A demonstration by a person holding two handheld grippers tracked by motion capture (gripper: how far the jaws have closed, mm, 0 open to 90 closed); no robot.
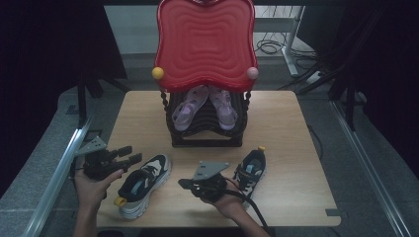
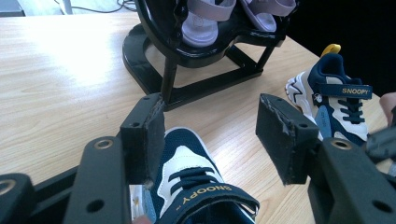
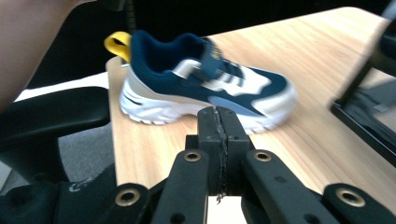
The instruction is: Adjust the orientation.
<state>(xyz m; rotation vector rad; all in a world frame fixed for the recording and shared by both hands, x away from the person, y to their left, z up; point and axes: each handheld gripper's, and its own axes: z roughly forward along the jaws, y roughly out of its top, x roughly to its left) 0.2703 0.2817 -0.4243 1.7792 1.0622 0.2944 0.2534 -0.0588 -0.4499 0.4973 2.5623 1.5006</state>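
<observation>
My left tongs (image 2: 210, 135) gape empty over a SNOOPY sneaker (image 2: 196, 186); beyond stands a black rack (image 2: 196, 60). My right tongs (image 3: 218, 135) are closed, empty.

The high view is dim, its left and right sides nearly black; soft light falls on the table (image 1: 281, 123) from above. In the left gripper view, glare whitens the far left tabletop (image 2: 56, 46), and the near jaws sit slightly soft. The right gripper view is blurred: the sneaker (image 3: 201, 84) smears, the right edge more so, while dark shapes at near left lose detail.
</observation>
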